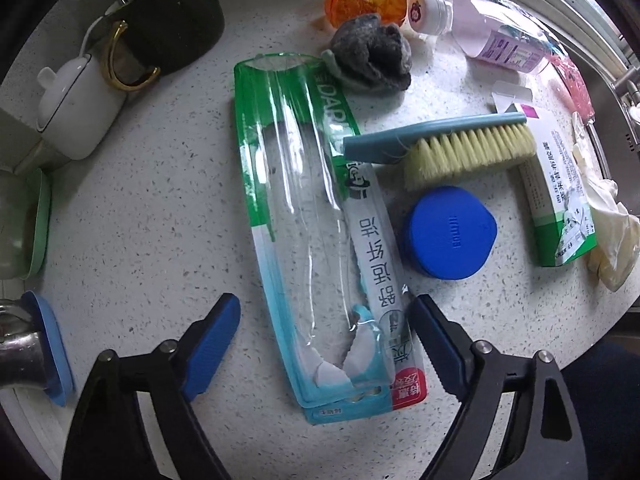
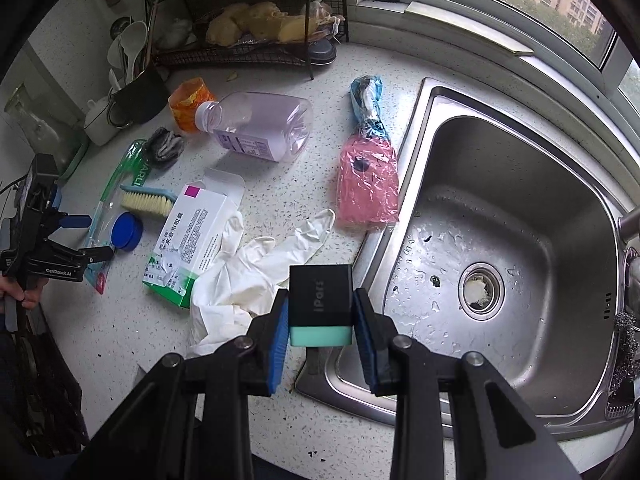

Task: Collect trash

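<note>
Presently right gripper (image 2: 321, 330) clamps black box (image 2: 321, 300) at sink (image 2: 520, 152) edge; its underside is hidden. Left gripper (image 1: 324, 344), jaws wide, straddles toothbrush pkg (image 1: 304, 216), apparently w/o contact; bare counter (image 1: 152, 216) leftward.

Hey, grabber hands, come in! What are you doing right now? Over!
Left gripper open, straddling the toothbrush package. Right gripper shut on the small black box beside the sink. Brush overlaps the package's edge.

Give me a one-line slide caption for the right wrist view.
Right gripper shut on a black box at the sink edge, white gloves beside it.
</note>
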{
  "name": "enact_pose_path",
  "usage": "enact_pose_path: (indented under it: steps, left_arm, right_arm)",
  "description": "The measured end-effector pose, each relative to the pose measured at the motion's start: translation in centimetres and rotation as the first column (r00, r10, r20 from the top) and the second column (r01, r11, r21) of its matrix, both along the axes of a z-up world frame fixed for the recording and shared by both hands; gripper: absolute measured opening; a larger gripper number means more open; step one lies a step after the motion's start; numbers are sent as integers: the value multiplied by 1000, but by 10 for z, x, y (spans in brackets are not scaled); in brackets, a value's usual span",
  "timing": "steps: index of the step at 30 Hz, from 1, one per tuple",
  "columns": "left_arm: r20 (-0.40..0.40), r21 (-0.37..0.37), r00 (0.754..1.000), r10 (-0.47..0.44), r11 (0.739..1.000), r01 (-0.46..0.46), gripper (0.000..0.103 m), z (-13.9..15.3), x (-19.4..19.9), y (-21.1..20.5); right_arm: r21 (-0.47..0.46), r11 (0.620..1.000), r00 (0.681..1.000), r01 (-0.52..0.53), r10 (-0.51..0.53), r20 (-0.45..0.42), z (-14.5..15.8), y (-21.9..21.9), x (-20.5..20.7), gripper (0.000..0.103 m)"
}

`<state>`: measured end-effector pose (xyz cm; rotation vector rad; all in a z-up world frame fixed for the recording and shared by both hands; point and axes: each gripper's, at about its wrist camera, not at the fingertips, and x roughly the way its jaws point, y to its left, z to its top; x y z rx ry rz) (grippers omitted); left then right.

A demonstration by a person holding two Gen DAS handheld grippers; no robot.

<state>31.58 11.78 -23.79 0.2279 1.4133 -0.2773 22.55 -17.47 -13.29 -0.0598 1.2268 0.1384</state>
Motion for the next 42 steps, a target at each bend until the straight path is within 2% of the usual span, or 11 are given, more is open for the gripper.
enact_pose_path:
  steps: [3, 5, 9, 11, 12, 14, 21, 27, 28, 34, 42]
  left_arm:
    - [7, -10, 1000, 23, 1000, -23, 78, 1, 3, 3]
    - [19, -23, 999, 32, 999, -32, 66, 4, 2, 5]
    - [19, -32, 999, 44, 999, -43, 64, 4, -4, 6]
    - [23, -67, 997, 75, 995, -73, 58, 7, -10, 6]
    - [27, -88, 995, 98, 991, -96, 44, 11, -12, 10]
    - [36, -116, 988, 150, 983, -145, 29, 19, -16, 18]
    - [52, -105, 982, 183, 979, -177, 28, 26, -39, 19]
    - [112, -98, 970, 215, 974, -205, 26, 54, -59, -1]
    - [125, -96, 968, 216, 974, -205, 7, 63, -64, 1]
    - [149, -78, 958, 246, 968, -237, 6, 88, -86, -4]
    - [193, -77, 960, 202, 979, -190, 6, 114, -120, -42]
  right_arm:
    - [6, 1000, 1000, 8, -8, 0, 2, 2, 3, 29]
    - [9, 1000, 1000, 8, -8, 4, 3, 4, 4, 29]
    - [17, 1000, 1000, -2, 2, 9, 3, 8, 7, 29]
    - [20, 1000, 1000, -12, 12, 9, 3, 10, 8, 29]
    - [21, 1000, 1000, -17, 17, 11, 4, 10, 9, 29]
    - [27, 999, 999, -30, 30, 16, 5, 12, 10, 29]
    - [48, 995, 996, -87, 85, 37, 11, 18, 10, 29]
    - [50, 991, 990, -124, 120, 70, 22, 20, 1, 29]
    - [50, 990, 989, -132, 128, 74, 23, 20, -1, 29]
    - [57, 983, 982, -177, 172, 81, 26, 21, -13, 29]
    - [70, 971, 970, -228, 220, 108, 38, 22, -38, 29]
